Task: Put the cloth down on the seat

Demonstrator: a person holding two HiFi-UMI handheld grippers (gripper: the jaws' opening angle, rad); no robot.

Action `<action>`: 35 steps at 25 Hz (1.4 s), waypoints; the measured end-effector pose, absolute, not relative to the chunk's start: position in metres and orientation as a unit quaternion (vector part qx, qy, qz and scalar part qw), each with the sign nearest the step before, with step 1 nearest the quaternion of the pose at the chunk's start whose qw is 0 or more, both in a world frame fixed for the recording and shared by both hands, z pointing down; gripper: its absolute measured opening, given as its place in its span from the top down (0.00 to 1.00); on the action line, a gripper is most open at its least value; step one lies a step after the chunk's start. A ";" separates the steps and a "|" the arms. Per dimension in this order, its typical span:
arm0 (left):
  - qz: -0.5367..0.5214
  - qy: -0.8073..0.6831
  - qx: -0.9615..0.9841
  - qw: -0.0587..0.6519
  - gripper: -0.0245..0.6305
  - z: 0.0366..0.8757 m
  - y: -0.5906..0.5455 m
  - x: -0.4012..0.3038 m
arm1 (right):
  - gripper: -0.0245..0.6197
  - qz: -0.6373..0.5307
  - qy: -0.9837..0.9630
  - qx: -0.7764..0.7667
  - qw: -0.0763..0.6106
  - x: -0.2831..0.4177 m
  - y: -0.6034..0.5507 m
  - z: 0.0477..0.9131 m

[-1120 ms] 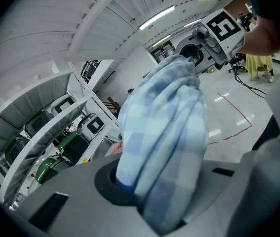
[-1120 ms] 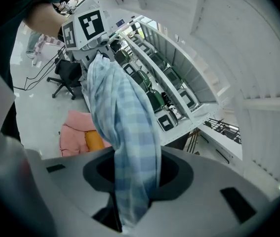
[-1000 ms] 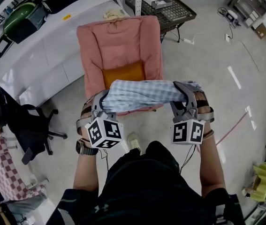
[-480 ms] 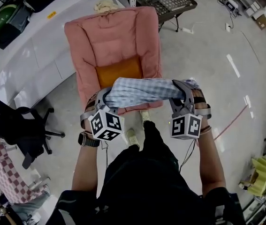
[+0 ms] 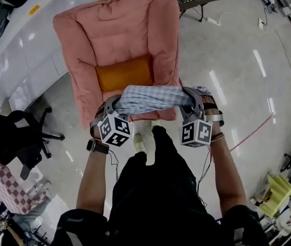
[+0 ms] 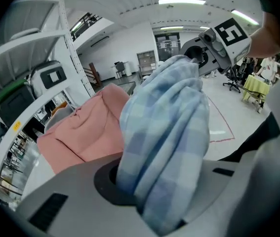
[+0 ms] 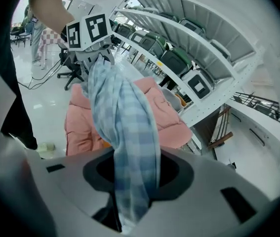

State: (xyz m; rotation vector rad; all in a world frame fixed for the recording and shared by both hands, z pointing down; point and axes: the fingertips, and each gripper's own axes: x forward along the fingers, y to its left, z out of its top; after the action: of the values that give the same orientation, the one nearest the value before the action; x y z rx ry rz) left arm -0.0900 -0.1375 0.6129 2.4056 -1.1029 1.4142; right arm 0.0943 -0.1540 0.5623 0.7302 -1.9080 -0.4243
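A person stands facing a pink armchair (image 5: 119, 29), holding a blue checked cloth (image 5: 153, 99) stretched between two grippers. The left gripper (image 5: 112, 105) has its jaws clamped on one bunched end, and the right gripper (image 5: 190, 100) grips the other. The cloth hangs in the air over the chair's front edge, just in front of an orange cushion (image 5: 123, 75) on the seat.

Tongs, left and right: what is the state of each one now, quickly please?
Left tongs: closed on one end of the blue checked cloth.
Right tongs: closed on its other end.
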 end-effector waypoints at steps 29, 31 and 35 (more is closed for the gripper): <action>0.528 -0.305 0.749 0.259 0.84 0.918 -0.165 -0.069 | 0.71 -0.059 -0.807 0.121 0.574 0.114 -0.208 0.862; 0.529 -0.301 0.747 0.267 0.80 0.928 -0.163 -0.071 | 0.67 -0.050 -0.809 0.117 0.574 0.113 -0.207 0.868; 0.530 -0.292 0.743 0.284 0.69 0.935 -0.158 -0.070 | 0.57 -0.036 -0.812 0.110 0.571 0.114 -0.208 0.868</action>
State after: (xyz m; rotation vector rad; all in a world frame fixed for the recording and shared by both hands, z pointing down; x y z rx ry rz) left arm -0.0697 -0.1578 0.9352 1.9890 -0.7823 1.4189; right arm 0.1139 -0.2084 0.8677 0.2582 -1.9058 -0.0845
